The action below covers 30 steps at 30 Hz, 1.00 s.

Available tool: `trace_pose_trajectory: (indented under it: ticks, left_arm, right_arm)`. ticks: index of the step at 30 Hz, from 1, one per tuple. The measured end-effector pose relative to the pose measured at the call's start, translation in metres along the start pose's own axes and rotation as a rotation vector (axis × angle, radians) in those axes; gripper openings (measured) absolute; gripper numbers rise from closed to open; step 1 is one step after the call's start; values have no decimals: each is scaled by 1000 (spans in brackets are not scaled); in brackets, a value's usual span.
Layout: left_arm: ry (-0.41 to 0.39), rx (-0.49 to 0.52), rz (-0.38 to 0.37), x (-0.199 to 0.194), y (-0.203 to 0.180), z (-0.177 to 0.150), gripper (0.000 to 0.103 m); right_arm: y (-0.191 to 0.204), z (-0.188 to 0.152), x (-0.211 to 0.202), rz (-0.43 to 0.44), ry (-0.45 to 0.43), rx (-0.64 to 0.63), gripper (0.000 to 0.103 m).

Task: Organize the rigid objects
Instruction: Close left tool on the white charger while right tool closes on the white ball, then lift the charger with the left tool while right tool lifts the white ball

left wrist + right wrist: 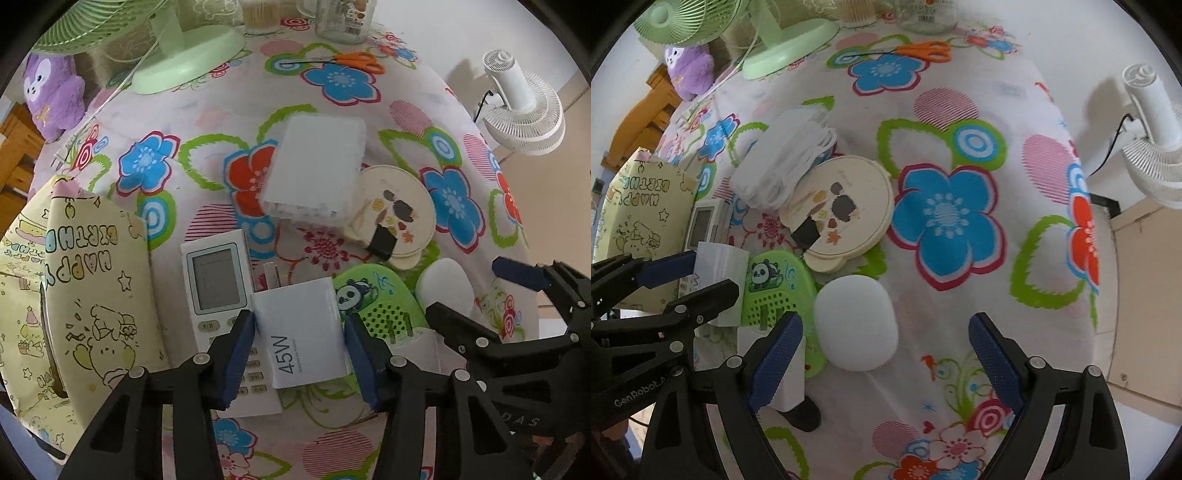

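My left gripper (pixel 300 354) is shut on a white "45W" charger box (pixel 301 332), its blue pads against both sides; the box is held just above a white air-conditioner remote (pixel 218 284). The box also shows in the right wrist view (pixel 718 266), between the left gripper's fingers (pixel 666 273). My right gripper (pixel 886 365) is open and empty, just in front of a white rounded object (pixel 855 321). A green panda device (pixel 775 291), a round cream lid (pixel 846 206) and a white stack (pixel 314 170) lie beyond.
A yellow "Happy Birthday" gift bag (pixel 74 302) stands at the left. A green fan (pixel 184 55), orange scissors (pixel 354 61), a glass jar (pixel 341 18) and a purple plush (pixel 51 92) sit at the back. A white fan (pixel 1152 140) stands off the table's right edge.
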<state>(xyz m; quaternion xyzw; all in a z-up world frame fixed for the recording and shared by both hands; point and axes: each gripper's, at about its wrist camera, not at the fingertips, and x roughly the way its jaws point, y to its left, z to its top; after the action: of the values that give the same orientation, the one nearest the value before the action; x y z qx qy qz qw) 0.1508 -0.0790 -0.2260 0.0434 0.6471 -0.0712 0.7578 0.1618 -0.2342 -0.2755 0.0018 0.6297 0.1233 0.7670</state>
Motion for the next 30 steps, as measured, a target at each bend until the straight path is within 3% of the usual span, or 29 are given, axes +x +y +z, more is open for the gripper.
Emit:
trace_pose_trajectory:
  ticks: [3, 5, 8, 13, 15, 30]
  left_arm:
    - [3, 4, -17, 0, 2, -1, 57]
    - [0, 10, -7, 1, 0, -2, 57]
    - [-5, 14, -4, 1, 0, -3, 60]
    - [-8, 8, -1, 3, -7, -2, 60]
    - [-21, 15, 19, 2, -12, -2, 51]
    - [-40, 19, -34, -8, -28, 2, 50]
  right_arm:
    - [4, -1, 10, -53, 24, -26, 85]
    - [12, 0, 7, -58, -8, -67, 68]
    - [14, 2, 6, -22, -20, -55, 50]
    - [17, 4, 7, -34, -20, -45, 50]
    - [17, 3, 7, -38, -22, -45, 50]
    - [-3, -8, -14, -43, -33, 42, 50]
